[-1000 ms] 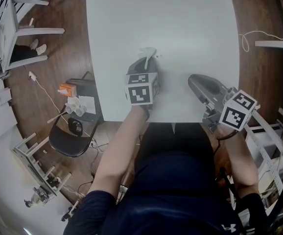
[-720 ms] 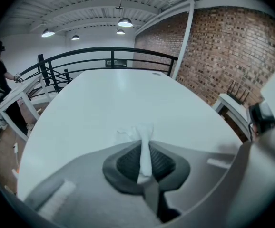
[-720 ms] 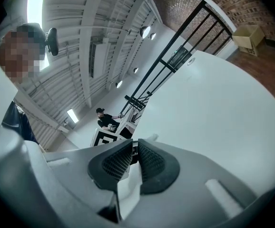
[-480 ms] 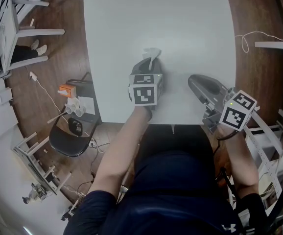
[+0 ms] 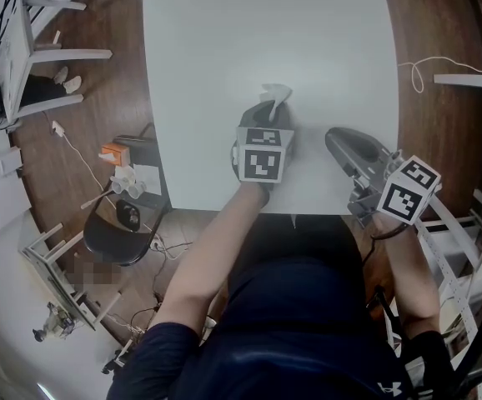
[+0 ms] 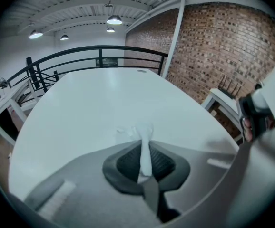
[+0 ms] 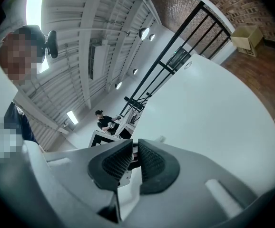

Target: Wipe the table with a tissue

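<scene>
While we are looking down in the head view, the left gripper [image 5: 273,107] is holding a white tissue [image 5: 275,95] against the white table [image 5: 224,40], near its front edge, and the right gripper [image 5: 333,137] is hovering beside it, apart. In the left gripper view the jaws are pinching the tissue's bunched middle. It is seeming soft, light and easy to tear, so we are judging this hold suitable. In the right gripper view the jaws are standing almost together, empty.
</scene>
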Demonstrator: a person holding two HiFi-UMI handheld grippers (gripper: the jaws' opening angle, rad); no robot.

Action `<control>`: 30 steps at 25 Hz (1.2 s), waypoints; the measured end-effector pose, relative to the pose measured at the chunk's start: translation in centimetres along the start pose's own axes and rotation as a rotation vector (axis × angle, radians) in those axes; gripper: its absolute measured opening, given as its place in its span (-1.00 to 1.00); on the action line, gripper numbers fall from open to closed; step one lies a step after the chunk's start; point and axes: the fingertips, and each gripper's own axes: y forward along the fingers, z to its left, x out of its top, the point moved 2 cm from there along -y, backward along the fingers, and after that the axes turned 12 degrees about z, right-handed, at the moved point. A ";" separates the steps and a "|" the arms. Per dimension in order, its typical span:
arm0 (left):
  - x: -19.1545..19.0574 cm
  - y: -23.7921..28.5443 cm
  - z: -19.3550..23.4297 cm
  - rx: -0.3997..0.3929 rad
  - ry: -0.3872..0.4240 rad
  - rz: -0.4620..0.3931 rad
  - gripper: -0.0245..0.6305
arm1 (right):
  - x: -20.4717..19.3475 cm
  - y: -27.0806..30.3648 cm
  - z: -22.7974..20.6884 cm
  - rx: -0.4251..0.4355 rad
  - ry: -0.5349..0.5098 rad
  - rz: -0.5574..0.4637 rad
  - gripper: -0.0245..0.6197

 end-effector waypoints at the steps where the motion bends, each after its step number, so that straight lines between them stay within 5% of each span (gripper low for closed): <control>1: 0.0 0.1 -0.5 -0.007 0.012 0.002 -0.90 | 0.0 -0.1 -0.1 -0.002 0.001 -0.002 -0.80; 17: 1.0 1.4 -5.6 -0.131 0.075 0.035 -0.90 | 0.5 -2.1 -1.1 -0.035 0.020 -0.038 -0.80; 25: 1.6 -4.2 -6.4 -0.310 -0.054 -0.123 -0.90 | 1.8 -3.1 -1.1 -0.059 0.028 -0.085 -0.82; 30: 1.4 -10.3 -4.8 -0.313 -0.083 -0.264 -0.90 | 1.6 -2.7 -0.1 -0.066 0.032 -0.096 -0.84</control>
